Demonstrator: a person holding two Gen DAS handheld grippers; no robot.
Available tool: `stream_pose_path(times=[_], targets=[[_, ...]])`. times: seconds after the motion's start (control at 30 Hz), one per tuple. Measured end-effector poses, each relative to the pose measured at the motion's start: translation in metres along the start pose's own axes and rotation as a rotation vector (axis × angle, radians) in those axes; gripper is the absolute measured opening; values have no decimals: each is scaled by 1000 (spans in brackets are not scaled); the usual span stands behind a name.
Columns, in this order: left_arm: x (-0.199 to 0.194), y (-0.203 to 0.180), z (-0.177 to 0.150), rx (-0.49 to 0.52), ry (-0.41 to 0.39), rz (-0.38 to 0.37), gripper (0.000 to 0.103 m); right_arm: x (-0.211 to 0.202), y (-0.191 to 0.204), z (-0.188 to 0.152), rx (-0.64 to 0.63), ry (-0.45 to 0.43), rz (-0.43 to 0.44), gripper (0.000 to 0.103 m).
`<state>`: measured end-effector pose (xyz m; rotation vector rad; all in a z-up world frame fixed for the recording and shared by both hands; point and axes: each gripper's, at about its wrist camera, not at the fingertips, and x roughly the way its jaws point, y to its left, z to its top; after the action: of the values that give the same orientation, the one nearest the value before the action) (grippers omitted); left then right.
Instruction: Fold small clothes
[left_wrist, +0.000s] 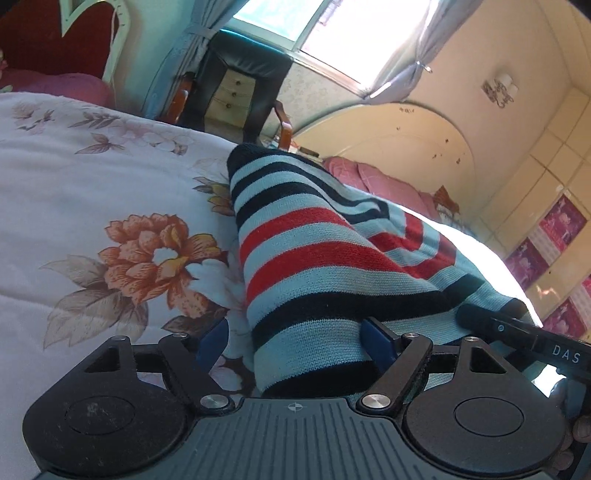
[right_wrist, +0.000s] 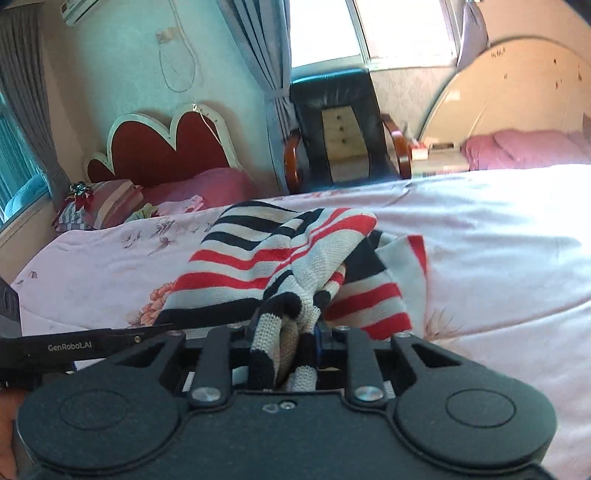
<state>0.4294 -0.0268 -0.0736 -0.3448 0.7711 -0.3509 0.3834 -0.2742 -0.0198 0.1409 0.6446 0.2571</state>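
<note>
A knitted sweater (left_wrist: 314, 240) with pale, black and red stripes lies on the floral bedspread (left_wrist: 92, 184). In the left wrist view a folded length of it runs between the blue pads (left_wrist: 376, 338) of my left gripper (left_wrist: 295, 332). That gripper's jaws stand wide; the left pad is clear of the cloth. My right gripper (left_wrist: 517, 332) shows as a black finger at the sweater's right edge. In the right wrist view my right gripper (right_wrist: 288, 332) is shut on a bunched fold of the sweater (right_wrist: 258, 258), lifting it off the bed. The left gripper's body (right_wrist: 74, 345) shows at the left edge.
Behind the bed stand a black armchair (right_wrist: 340, 129) and a window with tied curtains (right_wrist: 269, 74). A red heart-shaped headboard (right_wrist: 166, 147) with pink pillows is at the left, and a cream headboard (right_wrist: 517, 92) at the right. The bedspread (right_wrist: 498, 240) stretches wide to the right.
</note>
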Motion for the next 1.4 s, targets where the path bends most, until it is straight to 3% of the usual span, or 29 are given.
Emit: stream_pose_path(times=[0.07,0.13,0.23,0.37,0.43,0.53,0.63,0.67,0.7,0.9,1.0,1.07,1.2,1.3,1.4], targets=[[15,-15,-3,51,61,41,78,3,-2,-10,-64,14,-63,22],[20,-22,-7,45,63,38,78,22,-20,-27,-36,126,-107,23],[14,-22,-6,43,52,35,78,20,-35,-29,88,118,-58,26],[-3,-15,5,24,-15,8,78,12,-49,-18,157,56,-25,52],[0,-9,12,25,-18,21,78,17,-68,-12,248,63,11,52],[11,-1,17,18,-8,17,78,38,-85,-3,321,132,52,48],[17,-2,14,9,4,17,78,54,-71,4,204,161,-3,36],[19,-1,13,4,6,17,78,55,-65,5,154,154,-16,25],[20,-1,12,-8,9,15,78,56,-60,6,116,148,-27,21],[24,-20,16,41,8,8,78,23,-39,13,-92,-33,-99,18],[41,-26,14,42,74,17,78,25,-45,9,-143,-54,-136,18],[47,-30,11,53,80,17,78,48,-61,2,-86,51,-150,19],[43,-29,12,75,81,13,78,47,-83,4,74,71,-71,25],[23,-33,14,87,45,20,78,32,-81,8,68,45,-72,24],[-9,-37,6,112,-15,-32,77,4,-82,5,84,-21,-80,14]])
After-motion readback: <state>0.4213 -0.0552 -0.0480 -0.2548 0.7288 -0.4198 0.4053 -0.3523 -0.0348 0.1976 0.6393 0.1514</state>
